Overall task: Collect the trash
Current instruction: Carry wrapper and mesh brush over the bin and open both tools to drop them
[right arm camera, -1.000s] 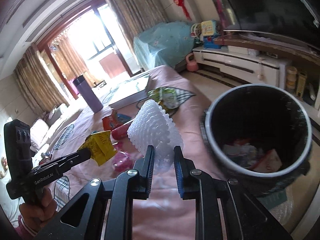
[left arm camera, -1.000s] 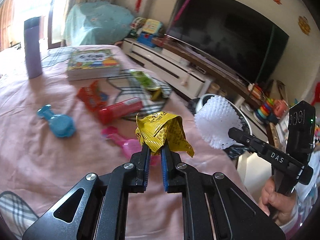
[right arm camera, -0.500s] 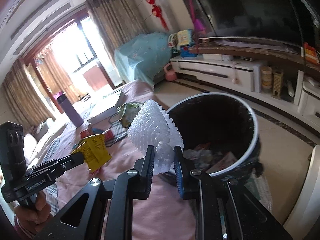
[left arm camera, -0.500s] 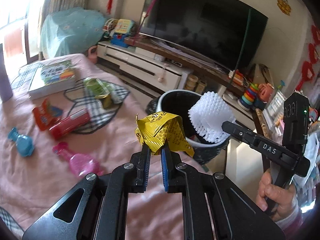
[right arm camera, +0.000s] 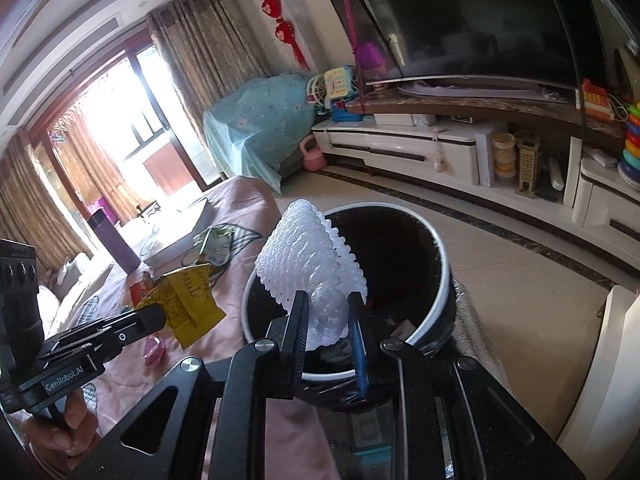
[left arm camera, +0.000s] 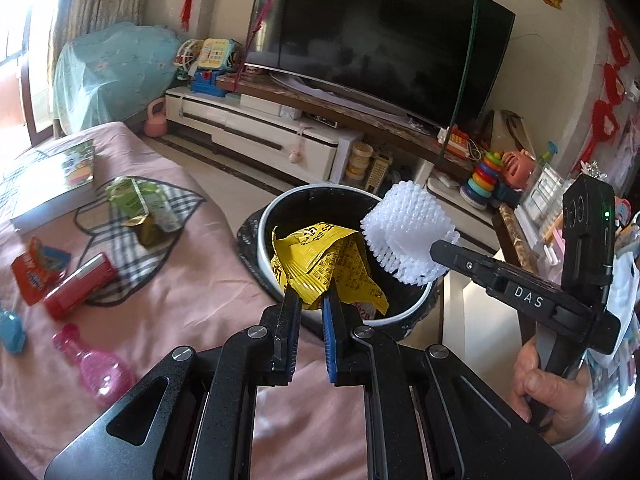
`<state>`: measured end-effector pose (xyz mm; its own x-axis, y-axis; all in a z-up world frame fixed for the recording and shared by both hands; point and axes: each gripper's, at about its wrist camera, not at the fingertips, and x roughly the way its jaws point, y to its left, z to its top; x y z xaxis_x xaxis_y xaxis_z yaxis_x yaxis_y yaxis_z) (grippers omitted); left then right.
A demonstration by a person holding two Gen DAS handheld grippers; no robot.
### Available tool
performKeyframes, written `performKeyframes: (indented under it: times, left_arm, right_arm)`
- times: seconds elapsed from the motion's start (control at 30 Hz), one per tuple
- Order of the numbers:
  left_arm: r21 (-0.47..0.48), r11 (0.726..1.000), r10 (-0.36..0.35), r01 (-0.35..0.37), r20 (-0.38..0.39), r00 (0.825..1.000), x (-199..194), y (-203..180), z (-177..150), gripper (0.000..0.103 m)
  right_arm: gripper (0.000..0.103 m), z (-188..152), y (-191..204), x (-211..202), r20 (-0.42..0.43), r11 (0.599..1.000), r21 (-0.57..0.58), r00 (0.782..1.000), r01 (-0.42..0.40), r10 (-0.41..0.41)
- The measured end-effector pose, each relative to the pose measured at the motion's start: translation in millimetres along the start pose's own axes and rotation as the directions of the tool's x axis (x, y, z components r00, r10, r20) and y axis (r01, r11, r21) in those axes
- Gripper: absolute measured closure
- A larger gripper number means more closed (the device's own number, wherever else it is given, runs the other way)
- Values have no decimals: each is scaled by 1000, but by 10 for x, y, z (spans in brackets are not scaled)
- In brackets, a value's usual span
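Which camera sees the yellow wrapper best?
The left wrist view: the yellow wrapper sits big and centred in the left gripper. The right wrist view shows it smaller, off to the side.

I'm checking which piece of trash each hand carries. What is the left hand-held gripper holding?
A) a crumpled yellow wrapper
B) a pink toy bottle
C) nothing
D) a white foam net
A: the left hand-held gripper is shut on the crumpled yellow wrapper near the black bin, while the white foam net sits in the right hand-held gripper.
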<state>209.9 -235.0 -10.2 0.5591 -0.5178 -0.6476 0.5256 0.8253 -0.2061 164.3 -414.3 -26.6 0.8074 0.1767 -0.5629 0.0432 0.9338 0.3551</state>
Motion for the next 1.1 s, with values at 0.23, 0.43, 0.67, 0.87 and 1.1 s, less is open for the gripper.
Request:
performKeyframes:
  times: [0.23, 0.43, 0.67, 0.87, 1.1]
  left_arm:
    - [17, 1000, -8, 9, -22, 1000, 230, -100, 83, 94]
    - [28, 999, -13, 15, -47, 999, 389, -141, 107, 94]
    - [29, 1000, -10, 12, -63, 998, 502, -163, 136, 93]
    - [14, 1000, -3, 5, -81, 997, 562, -126, 176, 73]
    - [7, 1000, 6, -6, -57, 998, 408, -68, 96, 55]
  right_arm:
    - [83, 108, -96, 72, -10, 1000, -4, 1000, 19, -19]
    - [83, 173, -160, 138, -19, 1000, -4, 999, 29, -29]
    - [81, 200, -208, 241, -38, 999, -11, 999, 37, -37]
    - [67, 225, -305, 344, -62, 999, 24, 998, 31, -29]
    - [42, 212, -313, 286, -51, 999, 41, 999, 13, -10]
